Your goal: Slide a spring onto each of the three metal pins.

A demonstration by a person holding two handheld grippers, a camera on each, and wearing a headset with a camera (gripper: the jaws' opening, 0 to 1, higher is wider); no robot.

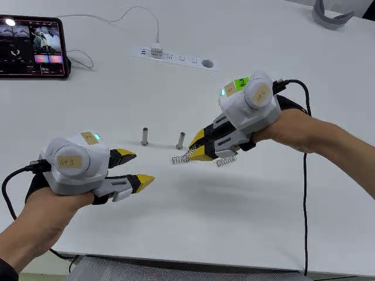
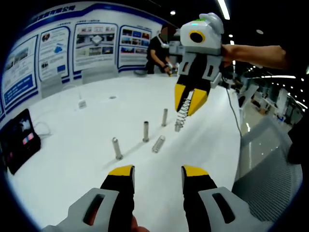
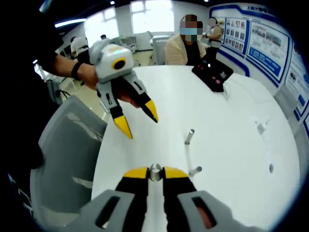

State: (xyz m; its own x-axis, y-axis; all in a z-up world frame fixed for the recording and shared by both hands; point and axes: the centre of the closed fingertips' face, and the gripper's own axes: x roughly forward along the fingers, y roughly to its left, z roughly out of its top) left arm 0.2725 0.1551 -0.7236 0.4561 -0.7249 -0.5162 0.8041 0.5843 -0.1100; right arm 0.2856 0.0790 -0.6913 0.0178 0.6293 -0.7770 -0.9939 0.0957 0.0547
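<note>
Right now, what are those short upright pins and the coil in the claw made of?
The short silver upright pins look like bare polished metal, likely steel: grey with bright glints. The thin silver coil spring in the right claw looks like fine steel wire; alloy unclear.

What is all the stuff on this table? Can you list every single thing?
table: 1, white, under everything.
pins: 3, silver, upright in a row on the table.
loose spring: 1, silver, lying beside the pins.
held spring: 1, silver, between the jaws of the right tool.
tablet: 1, black, screen lit, far left.
power strip: 1, white, far side of the table.
grey band: 1, far right corner; cannot tell what it is.
left tool: 1, white, black and yellow, open, empty.
right tool: 1, same colours, shut on the held spring.
hands: 2, holding the tools.
</note>
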